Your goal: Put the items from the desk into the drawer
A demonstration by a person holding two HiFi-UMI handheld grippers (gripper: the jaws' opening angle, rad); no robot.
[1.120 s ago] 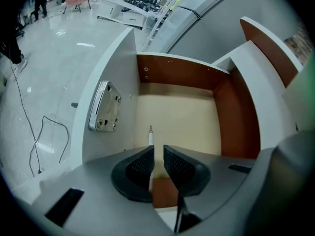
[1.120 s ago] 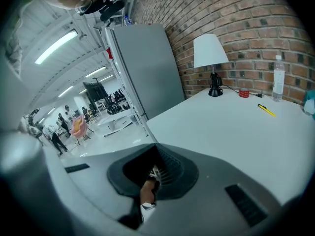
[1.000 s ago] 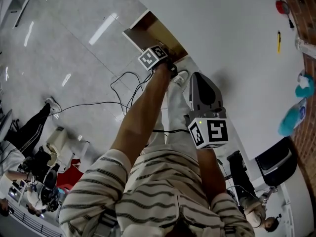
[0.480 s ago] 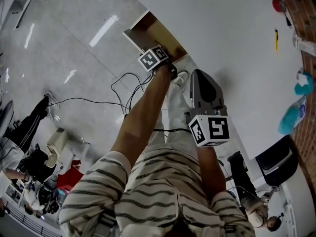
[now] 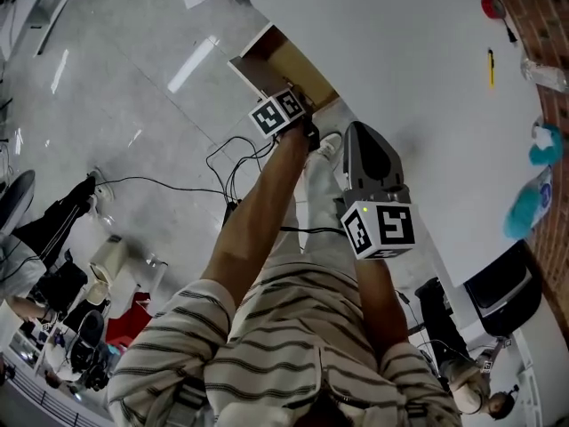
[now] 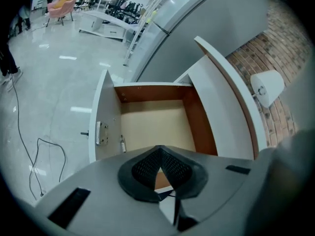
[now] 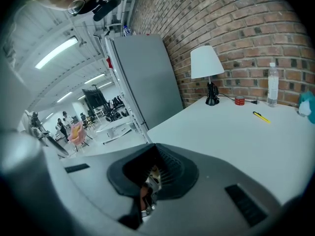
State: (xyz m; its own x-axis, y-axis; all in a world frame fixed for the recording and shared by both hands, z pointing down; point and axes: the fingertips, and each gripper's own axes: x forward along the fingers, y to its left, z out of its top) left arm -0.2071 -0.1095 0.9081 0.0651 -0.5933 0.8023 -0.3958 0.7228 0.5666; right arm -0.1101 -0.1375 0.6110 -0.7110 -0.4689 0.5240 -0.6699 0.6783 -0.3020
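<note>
The open drawer [image 5: 286, 63] juts out from the white desk [image 5: 400, 69], and its pale wood inside [image 6: 155, 124] looks bare. My left gripper [image 5: 289, 105] hovers at the drawer's near corner, its jaws [image 6: 160, 154] shut with nothing visible between them. My right gripper [image 5: 360, 133] hangs over the desk's front edge, also shut [image 7: 153, 154] and empty. On the far side of the desk lie a yellow pen [image 5: 490, 67], a red item [image 5: 492, 7], a clear bottle [image 5: 542, 74], a teal item [image 5: 547, 140] and a blue item [image 5: 524, 212].
A white lamp [image 7: 206, 65] stands by the brick wall. The drawer's front panel carries a metal lock plate [image 6: 102, 132]. Black cables [image 5: 231, 158] trail over the glossy floor. A dark chair [image 5: 498, 292] sits at the desk's right end. People sit at lower left.
The head view has shifted slightly. Both grippers keep nearly the same places, the left by the drawer and the right over the desk edge.
</note>
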